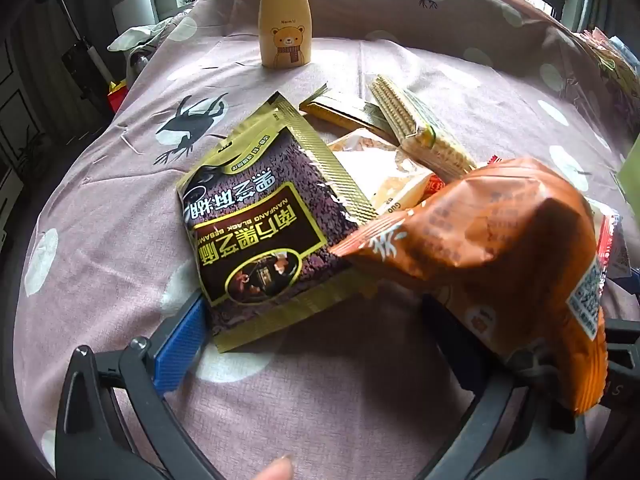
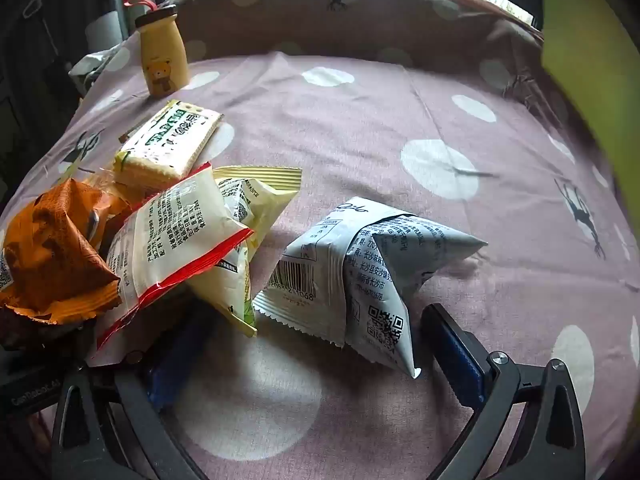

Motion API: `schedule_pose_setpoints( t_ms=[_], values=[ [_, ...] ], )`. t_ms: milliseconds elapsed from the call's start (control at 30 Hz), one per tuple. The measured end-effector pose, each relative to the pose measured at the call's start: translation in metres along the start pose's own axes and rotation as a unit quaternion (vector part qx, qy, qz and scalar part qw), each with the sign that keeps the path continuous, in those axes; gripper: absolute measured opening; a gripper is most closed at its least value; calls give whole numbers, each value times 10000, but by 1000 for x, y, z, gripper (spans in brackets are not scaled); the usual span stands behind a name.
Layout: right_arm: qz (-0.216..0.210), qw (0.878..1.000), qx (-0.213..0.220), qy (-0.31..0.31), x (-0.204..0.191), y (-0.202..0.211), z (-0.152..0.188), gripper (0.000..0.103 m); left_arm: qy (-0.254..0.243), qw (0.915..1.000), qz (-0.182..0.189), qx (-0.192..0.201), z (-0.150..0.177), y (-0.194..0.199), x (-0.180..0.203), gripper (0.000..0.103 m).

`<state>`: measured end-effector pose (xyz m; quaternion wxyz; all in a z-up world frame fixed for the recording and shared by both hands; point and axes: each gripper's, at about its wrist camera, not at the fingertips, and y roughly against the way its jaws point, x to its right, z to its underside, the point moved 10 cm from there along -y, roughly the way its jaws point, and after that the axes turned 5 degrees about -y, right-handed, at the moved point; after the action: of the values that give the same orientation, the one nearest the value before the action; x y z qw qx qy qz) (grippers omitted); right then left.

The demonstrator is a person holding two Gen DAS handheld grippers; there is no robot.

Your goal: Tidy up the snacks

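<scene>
Both claws stand wide open, gripping nothing: left claw [image 1: 316, 320] at the lower frame around a black sesame packet [image 1: 264, 236], right claw [image 2: 316, 336] around a grey snack pack [image 2: 360, 276]; the yellow bear bottle [image 1: 284, 20] stands upper left

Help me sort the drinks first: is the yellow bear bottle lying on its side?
No, the yellow bear bottle stands upright on the spotted cloth, apart from the snack pile, brown cap on top.
</scene>
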<state>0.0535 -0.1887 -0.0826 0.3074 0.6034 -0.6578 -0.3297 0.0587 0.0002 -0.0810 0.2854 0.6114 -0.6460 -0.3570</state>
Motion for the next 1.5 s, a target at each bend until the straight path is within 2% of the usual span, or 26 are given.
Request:
schedule_pose_setpoints(
  t_ms=[1500],
  values=[
    [-2,10000,6,-1,0,0,0,103,14,10000,6,21,1,3,1,103]
  ],
)
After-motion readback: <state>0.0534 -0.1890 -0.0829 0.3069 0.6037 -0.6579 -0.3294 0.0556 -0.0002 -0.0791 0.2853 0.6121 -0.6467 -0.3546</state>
